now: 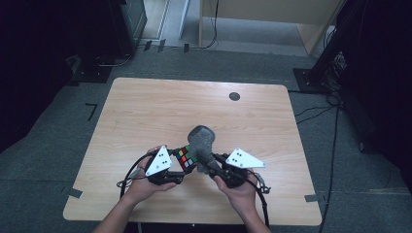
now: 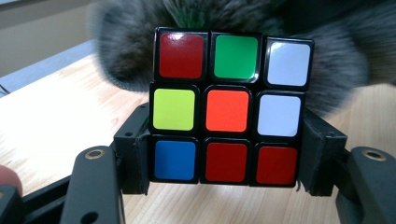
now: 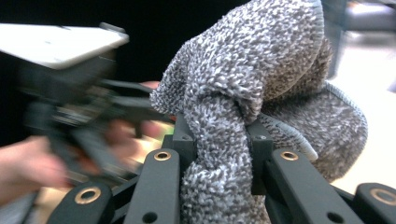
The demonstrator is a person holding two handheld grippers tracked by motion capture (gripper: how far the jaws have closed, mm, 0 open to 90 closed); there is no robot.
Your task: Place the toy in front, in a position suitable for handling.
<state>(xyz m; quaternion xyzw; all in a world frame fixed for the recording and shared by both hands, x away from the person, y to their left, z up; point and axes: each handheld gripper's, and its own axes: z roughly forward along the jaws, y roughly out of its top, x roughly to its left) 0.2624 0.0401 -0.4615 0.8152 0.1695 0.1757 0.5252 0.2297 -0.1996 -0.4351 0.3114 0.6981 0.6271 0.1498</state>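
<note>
One puzzle cube (image 2: 231,109) and one grey terry cloth (image 3: 261,93) are in hand above the near middle of the wooden surface (image 1: 145,111). The person holds two grippers, one in each hand.

The left gripper (image 2: 224,161) has its two black jaws pinching the cube by its lowest layer, one pad on each side. The face turned toward the left gripper view has nine stickers: four red, two white, one green, one yellow-green, one orange in the middle and one blue at the lower left corner. In the high view the cube (image 1: 187,158) sits between the two grippers, held up off the surface.

The right gripper (image 3: 219,154) has its jaws pressed in on a bunched fold of the cloth, which bulges up above the pads and hangs down between them. In the high view the cloth (image 1: 201,141) rises as one grey lump just behind and beside the cube, close against it; in the left gripper view its fuzzy grey mass lies right behind the cube's top row.

One small dark round spot (image 1: 234,96) lies on the far part of the surface, well apart from the hands.
</note>
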